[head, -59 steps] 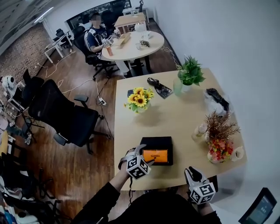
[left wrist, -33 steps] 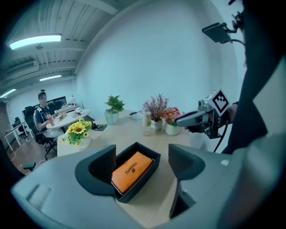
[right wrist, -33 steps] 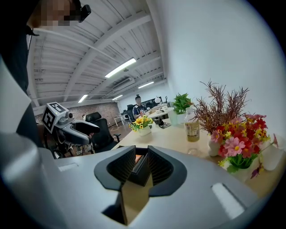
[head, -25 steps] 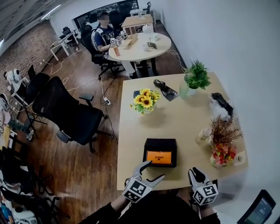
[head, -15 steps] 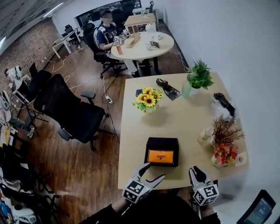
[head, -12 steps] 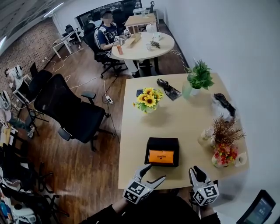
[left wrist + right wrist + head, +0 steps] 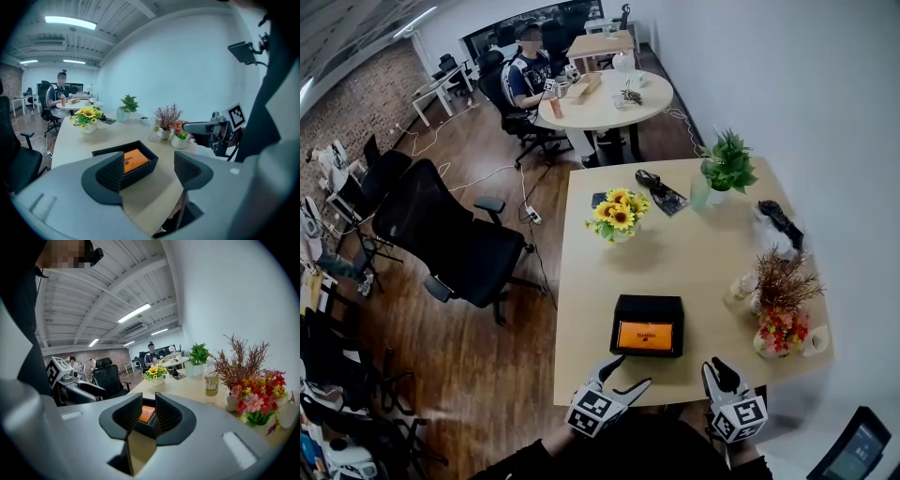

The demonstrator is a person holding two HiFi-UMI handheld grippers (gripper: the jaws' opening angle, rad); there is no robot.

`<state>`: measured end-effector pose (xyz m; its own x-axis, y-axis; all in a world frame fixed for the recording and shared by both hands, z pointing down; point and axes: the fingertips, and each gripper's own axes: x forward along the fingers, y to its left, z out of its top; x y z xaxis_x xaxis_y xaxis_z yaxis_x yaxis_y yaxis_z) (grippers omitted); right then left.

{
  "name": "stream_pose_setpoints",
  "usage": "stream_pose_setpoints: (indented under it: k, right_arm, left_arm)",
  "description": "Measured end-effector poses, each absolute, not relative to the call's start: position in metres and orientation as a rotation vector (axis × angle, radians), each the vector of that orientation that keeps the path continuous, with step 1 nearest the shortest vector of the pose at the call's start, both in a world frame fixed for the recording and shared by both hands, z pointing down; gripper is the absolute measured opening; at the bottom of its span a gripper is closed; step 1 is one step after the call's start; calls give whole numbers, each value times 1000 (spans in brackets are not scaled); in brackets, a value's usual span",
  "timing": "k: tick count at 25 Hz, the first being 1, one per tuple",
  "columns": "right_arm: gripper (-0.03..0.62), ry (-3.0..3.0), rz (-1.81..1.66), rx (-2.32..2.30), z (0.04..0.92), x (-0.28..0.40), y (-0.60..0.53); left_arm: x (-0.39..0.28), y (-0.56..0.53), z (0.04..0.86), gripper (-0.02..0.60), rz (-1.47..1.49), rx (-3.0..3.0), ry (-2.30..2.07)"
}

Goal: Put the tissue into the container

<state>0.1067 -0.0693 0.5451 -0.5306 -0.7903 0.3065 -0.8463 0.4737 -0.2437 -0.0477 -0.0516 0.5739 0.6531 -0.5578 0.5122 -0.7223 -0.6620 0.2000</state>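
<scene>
**A:** So, how does the tissue look?

**B:** It's a flat orange tissue pack (image 7: 645,336) with dark print on top. It lies inside the black rectangular open-topped container (image 7: 616,323), near the front edge of the pale wooden surface (image 7: 675,258).

**A:** And the tools?

**B:** The left tool (image 7: 631,371) is just in front of the container's near side. Its jaws stand wide apart, though they have just been closing a little, and nothing is between them. The right tool (image 7: 718,367) is at the front edge, to the right of the container, with its jaws a narrow gap apart and empty.

**A:** What does each view add?

**B:** Only the head view gives the whole layout, with the sunflowers in a pale vase (image 7: 614,214) beyond the container and the green potted plant (image 7: 727,161) at the far corner. The left gripper view shows the container's side wall, with the pack sunk below the rim. The right gripper view shows only a sliver of orange through its gap, but the red and pink flowers (image 7: 255,401) are close on its right.
</scene>
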Motion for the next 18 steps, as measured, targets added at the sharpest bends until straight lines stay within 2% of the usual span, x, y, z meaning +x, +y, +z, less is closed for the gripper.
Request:
stream_pose_setpoints:
  k: [18]
  right_arm:
    - [78, -2569, 544, 1407, 546, 100, -64]
  left_arm:
    - [-51, -49, 578, 313, 585, 2463, -1005]
